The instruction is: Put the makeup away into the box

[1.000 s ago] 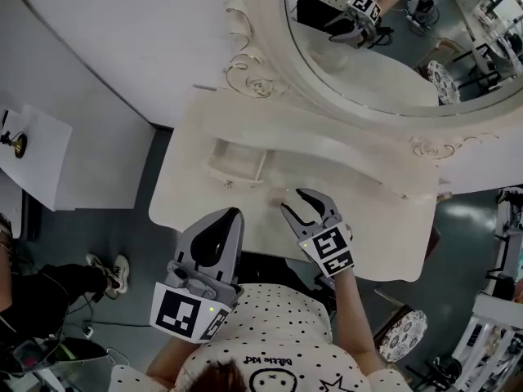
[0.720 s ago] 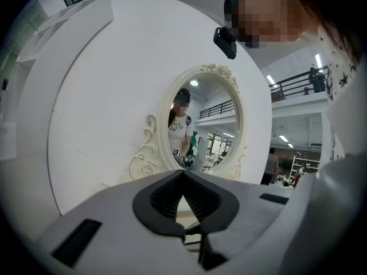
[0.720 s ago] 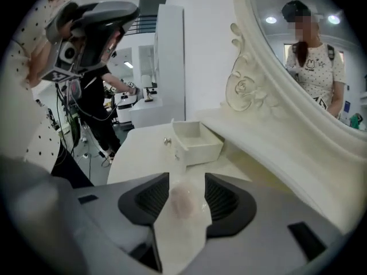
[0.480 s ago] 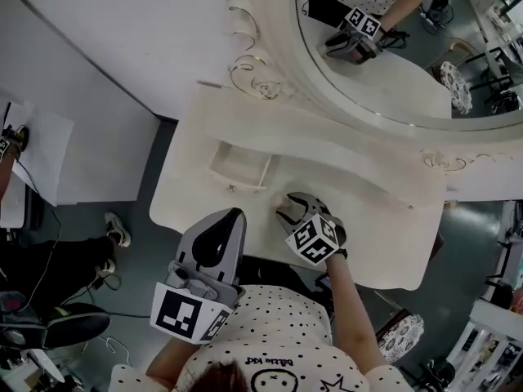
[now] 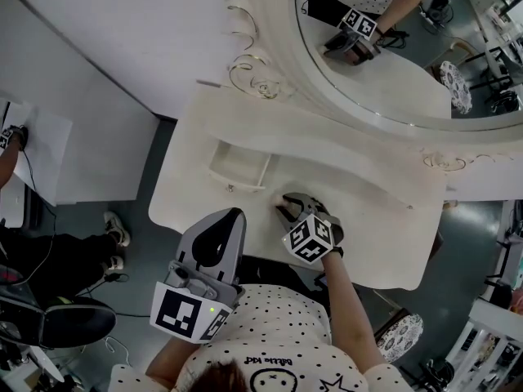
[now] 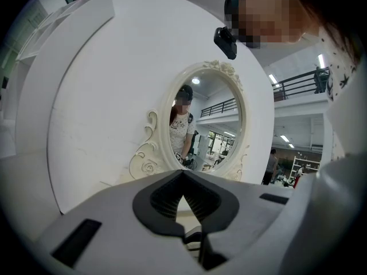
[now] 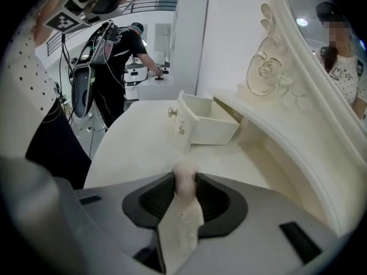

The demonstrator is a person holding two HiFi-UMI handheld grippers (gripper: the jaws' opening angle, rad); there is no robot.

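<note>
Your right gripper (image 5: 292,206) (image 7: 184,179) points down at the cream bench (image 5: 368,211) (image 7: 132,142). Its fingers (image 7: 221,202) are closing, and a pale makeup piece (image 7: 180,222) stands between them. It has a pinkish rounded top and a cream body, and both pads lie against its sides just below the top. What kind of makeup it is cannot be told. From the head view the piece is almost wholly hidden under the fingers.

The small drawer (image 5: 241,166) (image 7: 206,125) stands pulled open on the bench. It sits ahead of your right fingertips and a little to their right, near but apart from them. Nothing shows inside the part of it you can see.

Your left gripper (image 5: 229,219) (image 6: 183,173) hangs at the near edge of the bench, beside the right one and apart from it. It points roughly level toward the oval mirror (image 5: 392,47) (image 6: 206,119). Its fingers (image 6: 166,196) are drawn together at the tips with nothing between them.

Past the drawer, well beyond your right fingers, a person (image 7: 123,56) bends over another white table.
</note>
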